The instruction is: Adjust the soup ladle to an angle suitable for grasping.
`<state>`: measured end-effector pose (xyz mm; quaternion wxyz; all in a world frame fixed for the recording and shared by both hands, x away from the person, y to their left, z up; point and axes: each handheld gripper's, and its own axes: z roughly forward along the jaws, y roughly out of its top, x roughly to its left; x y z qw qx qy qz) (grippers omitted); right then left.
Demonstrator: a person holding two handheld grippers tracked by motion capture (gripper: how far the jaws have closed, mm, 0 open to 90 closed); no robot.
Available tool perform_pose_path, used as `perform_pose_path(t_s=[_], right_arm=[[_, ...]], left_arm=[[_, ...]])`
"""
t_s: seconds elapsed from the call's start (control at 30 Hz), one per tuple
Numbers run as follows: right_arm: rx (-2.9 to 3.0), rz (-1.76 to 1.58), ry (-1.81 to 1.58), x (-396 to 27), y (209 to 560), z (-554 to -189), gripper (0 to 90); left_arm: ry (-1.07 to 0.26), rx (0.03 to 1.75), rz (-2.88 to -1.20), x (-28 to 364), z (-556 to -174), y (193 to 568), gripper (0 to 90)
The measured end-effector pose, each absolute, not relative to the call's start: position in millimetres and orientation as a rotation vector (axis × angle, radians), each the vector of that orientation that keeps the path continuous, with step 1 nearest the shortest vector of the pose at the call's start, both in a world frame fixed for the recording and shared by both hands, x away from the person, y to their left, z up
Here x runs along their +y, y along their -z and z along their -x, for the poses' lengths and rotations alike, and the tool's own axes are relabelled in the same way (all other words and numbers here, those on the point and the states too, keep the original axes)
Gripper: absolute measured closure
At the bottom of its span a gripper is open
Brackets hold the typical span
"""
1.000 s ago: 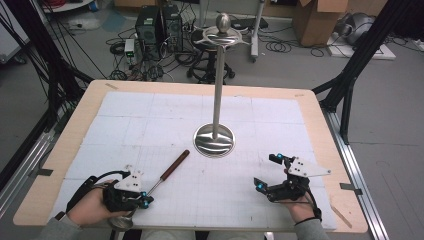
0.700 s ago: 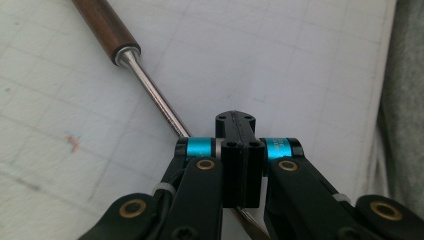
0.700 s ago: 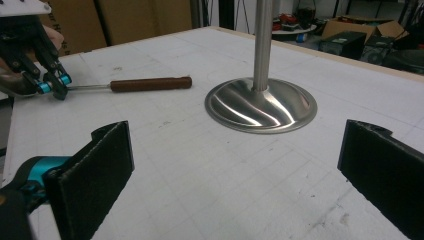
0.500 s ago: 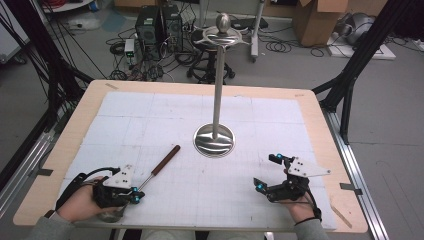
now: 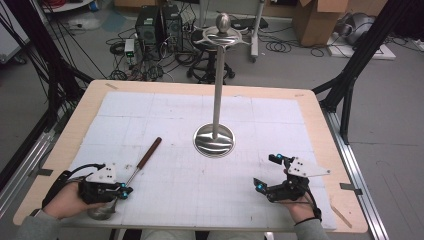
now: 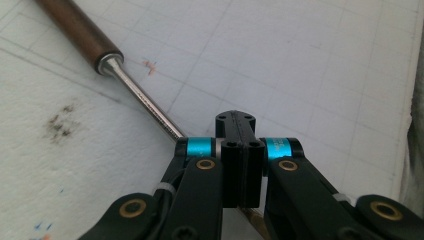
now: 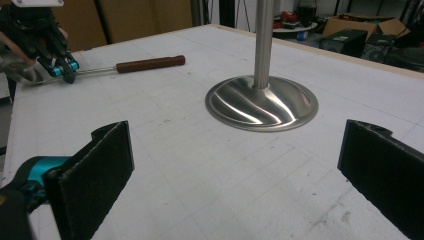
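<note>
Though seemingly clamped, ladle [image 5: 131, 174] shaft half-hidden.

Left gripper [image 5: 119, 192], clamped on ladle [image 5: 135, 169] shaft, sits farther left and nearer table's front edge than before; ladle dragged along, wooden handle now farther from stand [image 5: 214, 140].

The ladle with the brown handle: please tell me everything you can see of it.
The ladle has a dark brown, wood-like handle, a thin shiny metal shaft and a round metal bowl at the table's near left edge. It lies flat on the white gridded mat, handle pointing toward the steel stand. The left hand-held gripper is shut on its shaft near the bowl.
</note>
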<state>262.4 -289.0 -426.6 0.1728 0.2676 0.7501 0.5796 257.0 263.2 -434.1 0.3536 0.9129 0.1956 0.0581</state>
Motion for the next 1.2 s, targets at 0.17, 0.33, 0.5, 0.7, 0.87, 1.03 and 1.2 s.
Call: perform_pose_path(t_s=[0.17,0.33,0.5,0.7,0.87,1.03,1.2], right_arm=[[2.130,-0.759,-1.643,-288.6,426.8,-262.3,0.3],[2.137,-0.759,-1.639,-288.0,427.3,-262.6,0.3],[2.140,-0.765,-1.638,-288.0,427.4,-262.3,0.3],[2.142,-0.761,-1.635,-287.8,427.6,-262.7,0.3],[2.144,-0.760,-1.632,-287.6,427.5,-262.4,0.3],[2.146,-0.765,-1.634,-287.3,427.7,-262.3,0.3],[2.144,-0.762,-1.633,-287.4,427.6,-262.5,0.3]], left_arm=[[-0.129,0.547,-2.351,265.2,-258.8,434.1,89.7],[-0.140,0.627,-2.285,266.7,-262.3,429.7,89.6],[-0.228,0.724,-2.174,275.4,-267.4,423.6,89.6],[-0.238,0.875,-2.186,274.3,-278.1,435.5,89.5],[-0.233,0.942,-2.182,268.8,-284.5,437.5,89.5],[-0.229,0.998,-2.153,265.6,-291.5,438.0,87.0],[-0.253,1.030,-2.128,268.4,-301.5,439.9,89.5]])
